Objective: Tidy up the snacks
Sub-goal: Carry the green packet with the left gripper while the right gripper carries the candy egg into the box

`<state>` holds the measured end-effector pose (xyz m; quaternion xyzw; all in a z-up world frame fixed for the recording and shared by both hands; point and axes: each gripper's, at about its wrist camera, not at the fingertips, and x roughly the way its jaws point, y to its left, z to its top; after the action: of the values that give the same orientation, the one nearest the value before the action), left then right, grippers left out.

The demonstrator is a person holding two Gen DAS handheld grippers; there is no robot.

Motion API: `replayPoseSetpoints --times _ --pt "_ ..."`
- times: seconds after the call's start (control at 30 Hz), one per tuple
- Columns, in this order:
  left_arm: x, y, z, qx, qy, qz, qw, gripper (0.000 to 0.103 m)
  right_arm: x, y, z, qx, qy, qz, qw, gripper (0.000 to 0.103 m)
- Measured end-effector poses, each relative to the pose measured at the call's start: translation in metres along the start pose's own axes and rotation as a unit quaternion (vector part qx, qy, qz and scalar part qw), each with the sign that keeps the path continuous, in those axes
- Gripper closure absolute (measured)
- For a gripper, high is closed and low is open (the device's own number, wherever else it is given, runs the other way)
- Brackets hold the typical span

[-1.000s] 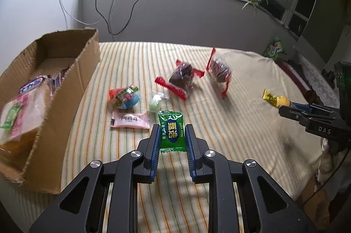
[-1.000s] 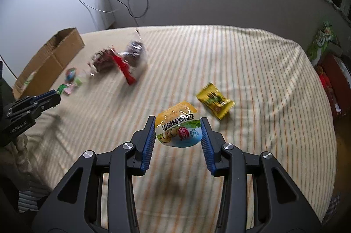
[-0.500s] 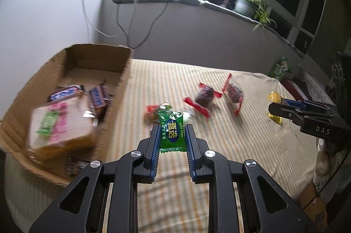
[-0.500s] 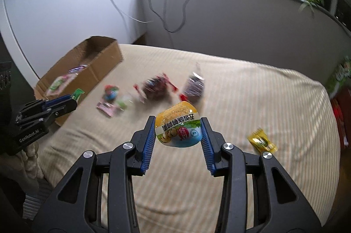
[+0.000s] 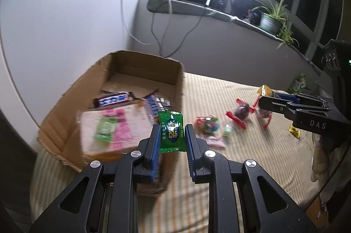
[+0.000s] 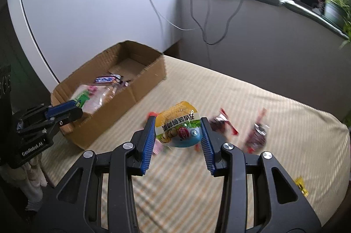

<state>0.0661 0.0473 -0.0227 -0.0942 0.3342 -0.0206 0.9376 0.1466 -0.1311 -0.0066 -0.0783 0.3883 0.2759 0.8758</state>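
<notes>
My left gripper [image 5: 171,134] is shut on a green candy packet [image 5: 171,131] and holds it above the near right corner of an open cardboard box [image 5: 122,61]. The box [image 6: 131,92] holds snack bars and a large clear packet. My right gripper [image 6: 177,132] is shut on a yellow and blue jelly cup [image 6: 178,125], in the air over the striped bed to the right of the box. The left gripper also shows in the right wrist view [image 6: 63,112], at the box's near end. The right gripper shows at the right of the left wrist view [image 5: 276,99].
Loose snacks lie on the striped bed [image 6: 274,114]: red-wrapped packets [image 5: 240,114], a colourful packet [image 5: 207,124], a pink packet [image 5: 216,141] and a yellow candy [image 6: 301,185]. A white wall [image 5: 65,24] stands behind the box. A windowsill [image 5: 197,10] carries cables and a plant.
Both grippers have swung left toward the cardboard box with their snacks held. The box now fills more of both views and the loose snacks have shifted right.
</notes>
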Motion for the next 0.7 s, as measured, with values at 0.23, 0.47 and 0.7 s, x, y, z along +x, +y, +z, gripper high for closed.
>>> replayPoseSetpoints --times 0.23,0.47,0.7 --pt "-0.004 0.024 0.005 -0.015 -0.008 0.022 0.9996 0.083 0.026 0.025 0.027 -0.020 0.004 0.021 1.000 0.062" --pt "-0.008 0.048 0.006 -0.029 -0.011 0.045 0.9985 0.083 0.057 0.044 0.050 -0.031 0.011 0.036 0.999 0.062" --pt "-0.007 0.067 0.007 -0.043 -0.011 0.060 0.9972 0.083 0.087 0.057 0.064 -0.029 0.026 0.054 0.998 0.062"
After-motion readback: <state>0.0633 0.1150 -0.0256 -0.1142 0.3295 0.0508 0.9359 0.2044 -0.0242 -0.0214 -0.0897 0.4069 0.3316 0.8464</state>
